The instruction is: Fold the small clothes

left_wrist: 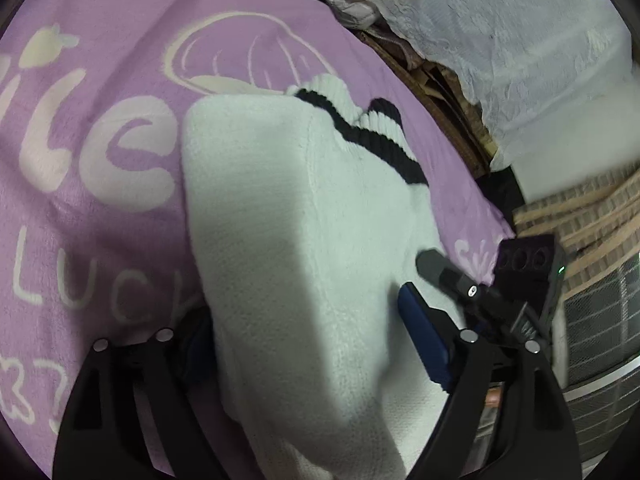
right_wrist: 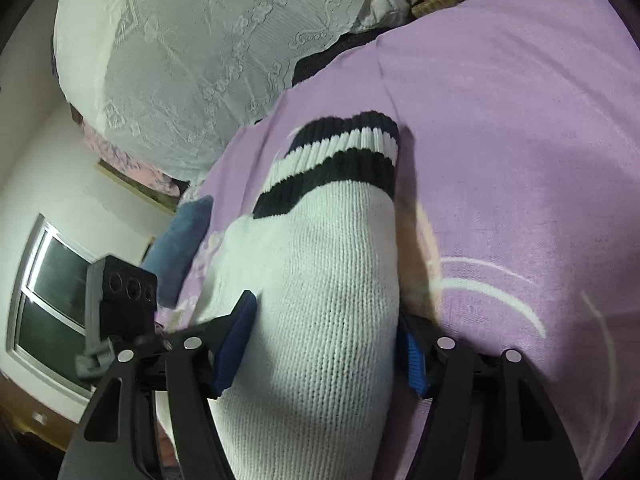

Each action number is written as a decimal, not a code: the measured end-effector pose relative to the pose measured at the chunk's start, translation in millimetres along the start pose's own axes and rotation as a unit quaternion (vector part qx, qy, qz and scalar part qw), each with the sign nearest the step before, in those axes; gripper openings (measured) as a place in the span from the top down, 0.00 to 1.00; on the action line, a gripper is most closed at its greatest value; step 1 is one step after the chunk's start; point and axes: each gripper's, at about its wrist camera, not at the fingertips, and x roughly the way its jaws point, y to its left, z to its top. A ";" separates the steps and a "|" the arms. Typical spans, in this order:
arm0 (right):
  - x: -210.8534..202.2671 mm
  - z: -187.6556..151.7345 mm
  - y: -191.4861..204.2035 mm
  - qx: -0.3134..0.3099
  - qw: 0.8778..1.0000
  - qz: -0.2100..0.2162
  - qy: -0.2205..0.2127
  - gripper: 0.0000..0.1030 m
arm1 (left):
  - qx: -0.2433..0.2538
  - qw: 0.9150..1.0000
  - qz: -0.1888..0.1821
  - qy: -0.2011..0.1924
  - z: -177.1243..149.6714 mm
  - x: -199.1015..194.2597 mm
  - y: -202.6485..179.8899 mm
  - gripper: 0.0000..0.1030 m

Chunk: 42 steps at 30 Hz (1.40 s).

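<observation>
A white knitted garment (left_wrist: 260, 180) with black-and-white ribbed cuffs (left_wrist: 360, 128) lies bunched on a purple blanket (left_wrist: 100, 80) with white lettering. My left gripper (left_wrist: 308, 332) straddles a thick fold of it. The right blue pad (left_wrist: 424, 336) rests against the knit and the left pad is mostly hidden behind the cloth. In the right wrist view the same garment (right_wrist: 332, 240) bulges between the blue pads of my right gripper (right_wrist: 324, 332), which is shut on the knit; its striped cuff (right_wrist: 340, 160) points away. The right gripper's black housing (left_wrist: 528, 264) sits close at the garment's right edge.
A white lace cloth (left_wrist: 500, 40) (right_wrist: 200, 40) covers a mound beyond the blanket's (right_wrist: 520, 160) far edge, past a brown woven rim (left_wrist: 440, 100). A blue cushion-like thing (right_wrist: 180, 240) lies at the blanket's left side. A window (right_wrist: 52, 300) is beyond it.
</observation>
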 end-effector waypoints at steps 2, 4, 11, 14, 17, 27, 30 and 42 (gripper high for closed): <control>-5.6 -6.4 16.6 -0.039 0.999 -0.029 -0.021 0.44 | 0.014 1.000 0.014 -0.012 -4.6 -3.3 -5.6 0.35; -10.0 -7.9 26.8 -0.062 0.997 -0.041 -0.033 0.47 | 0.013 1.000 0.012 -0.022 -5.4 -8.6 -5.4 0.46; -29.0 -11.5 42.2 -0.089 0.992 -0.061 -0.057 0.50 | 0.019 0.999 0.003 -0.036 -8.6 -17.2 -13.4 0.63; -45.0 -14.8 46.1 -0.090 0.993 -0.053 -0.064 0.52 | 0.024 0.999 -0.010 -0.032 -14.9 -20.1 -20.5 0.63; -57.1 -17.2 39.7 -0.072 0.995 -0.047 -0.059 0.53 | 0.019 0.999 -0.022 -0.012 -24.3 -13.3 -24.8 0.63; -49.4 -24.2 3.8 0.003 0.999 -0.027 -0.037 0.53 | 0.026 1.000 0.003 0.002 -29.2 1.9 -30.1 0.59; -58.8 -26.3 15.6 -0.016 0.998 -0.030 -0.049 0.55 | 0.041 0.999 0.019 -0.017 -32.9 -7.9 -43.7 0.62; -145.9 -43.3 -3.5 -0.024 0.993 -0.070 -0.097 0.56 | 0.108 0.994 0.007 0.001 -55.8 6.2 -119.6 0.63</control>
